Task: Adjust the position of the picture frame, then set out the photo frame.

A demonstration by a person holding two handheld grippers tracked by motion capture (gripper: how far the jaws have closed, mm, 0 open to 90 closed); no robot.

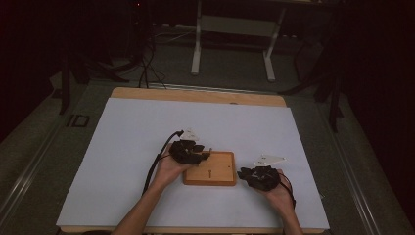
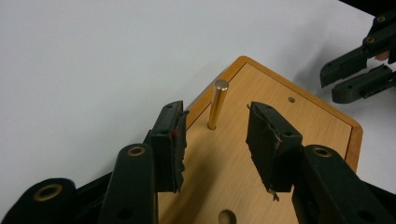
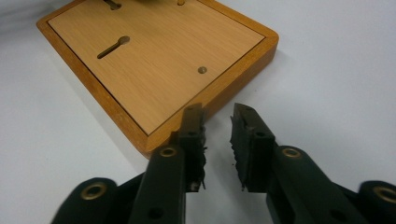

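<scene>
Centrally, a wooden board (image 1: 210, 169) with a darker rim lies flat on the white table surface (image 1: 127, 132), toward the person's side of the table. The left gripper (image 1: 205, 154) is held in the left hand (image 1: 169, 169) at the board's left end, its tips over the board's near-left corner region in the high view. In the left gripper view, the left gripper (image 2: 215, 135) has its jaws spread well apart with nothing between the pads; a brass pin (image 2: 217, 103) stands upright in the board (image 2: 308, 126) just beyond the gap, touching neither jaw. A small round hole (image 2: 227, 217) is visible in the board face below the jaws, and a small brass-coloured dot (image 2: 291, 99) sits farther along the board. The right gripper (image 1: 243, 174) is held in the right hand (image 1: 279, 193) just beside the board's right edge; the high view does not show whether it touches the edge. In the right gripper view, the right gripper (image 3: 218, 119) has its jaws parted by a modest gap, empty, with the tips just short of the board's nearest rim (image 3: 205, 100). The board face in that view carries a keyhole-shaped slot (image 3: 113, 46) and a small metal dot (image 3: 201, 70). The other gripper (image 2: 359, 70) appears at the upper right of the left gripper view, off the board, over the white surface.
</scene>
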